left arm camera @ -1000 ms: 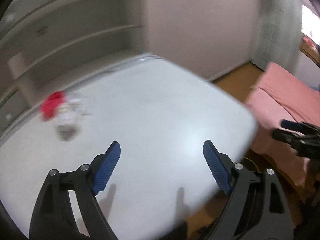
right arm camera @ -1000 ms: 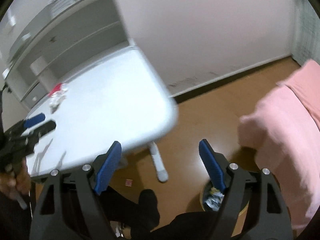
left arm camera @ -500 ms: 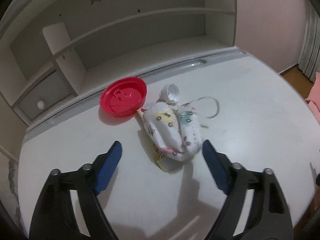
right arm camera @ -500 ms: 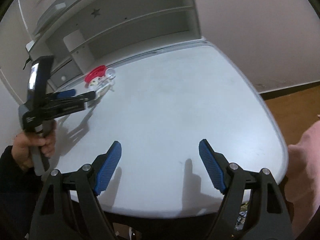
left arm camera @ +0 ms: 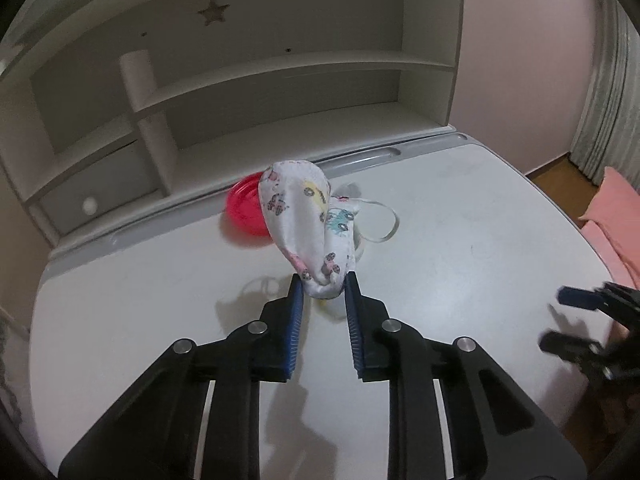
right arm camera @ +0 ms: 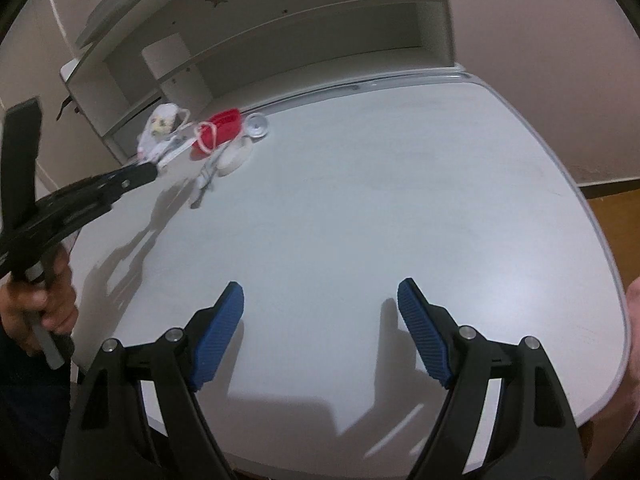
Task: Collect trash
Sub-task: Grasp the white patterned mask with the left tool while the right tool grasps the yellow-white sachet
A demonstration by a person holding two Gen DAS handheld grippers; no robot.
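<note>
A white face mask (left arm camera: 304,216) printed with small cartoon cars hangs upright over the white table (left arm camera: 480,220). My left gripper (left arm camera: 322,280) is closing, and its blue pads press the mask's lower end from both sides. Behind it lies a red lid (left arm camera: 244,208), and the mask's ear loop (left arm camera: 380,224) trails to the right. In the right wrist view the left gripper (right arm camera: 148,172) holds the mask (right arm camera: 160,124) beside the red lid (right arm camera: 218,132), a small clear cap (right arm camera: 256,125) and a white item (right arm camera: 234,156). My right gripper (right arm camera: 320,300) stands open over bare table.
A white shelf unit (left arm camera: 280,92) with a drawer backs the table. Pink bedding (left arm camera: 616,208) lies off the right edge, and wooden floor (right arm camera: 616,208) shows beyond the table's corner. A person's hand (right arm camera: 44,304) grips the left tool's handle.
The left gripper went forward to the mask and its jaws narrowed onto it, so the mask now stands up. The right gripper swung from the floor side to over the table.
</note>
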